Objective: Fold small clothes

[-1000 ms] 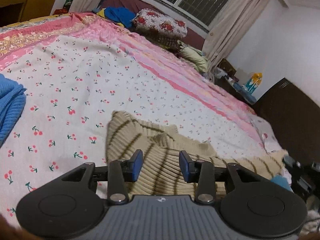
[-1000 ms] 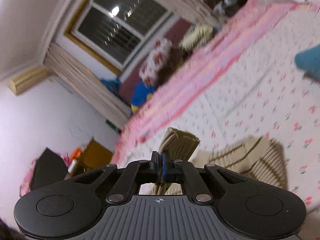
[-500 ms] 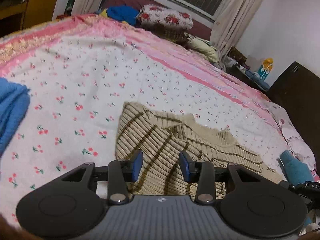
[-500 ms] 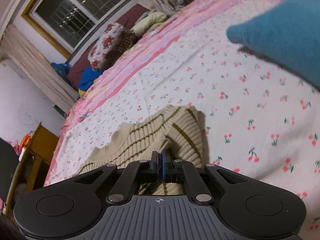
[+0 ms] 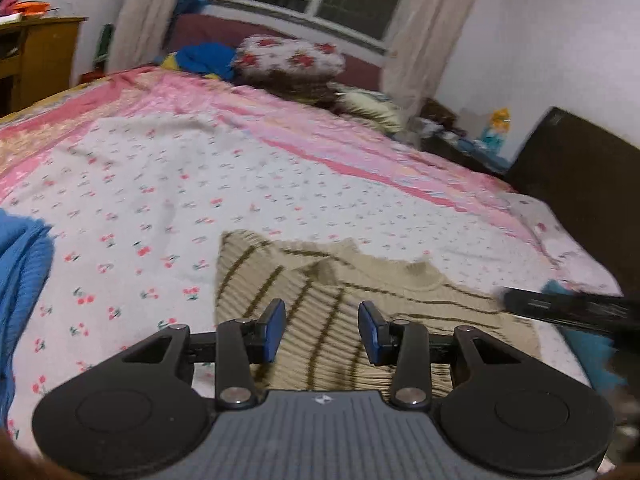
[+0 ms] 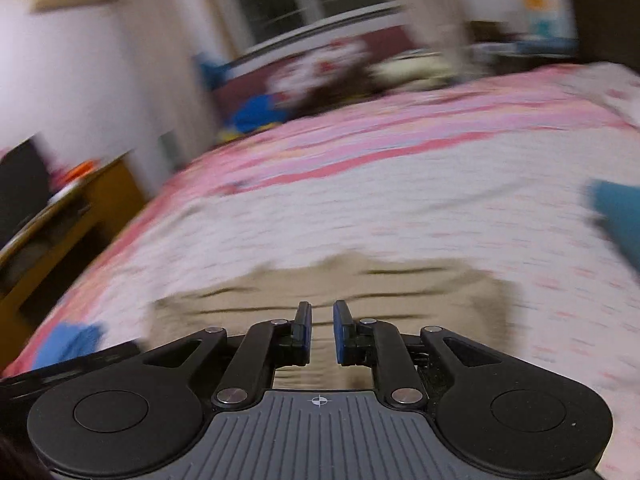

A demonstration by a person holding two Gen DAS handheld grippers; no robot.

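Sweater [image 5: 332, 320], beige ribbed knit with brown stripes, lies flat on cherry-print sheet [image 5: 160, 200], partly folded. Left gripper [image 5: 322, 332] above it, blue pads wide apart, empty. Right gripper [image 6: 322, 332] slightly parted, empty, view blurred. No legible writing.

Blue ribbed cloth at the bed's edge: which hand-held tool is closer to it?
Left. The left tool hovers over the beige striped sweater with the blue ribbed cloth just to its left; the right tool is over the sweater's other side, beyond the left one.
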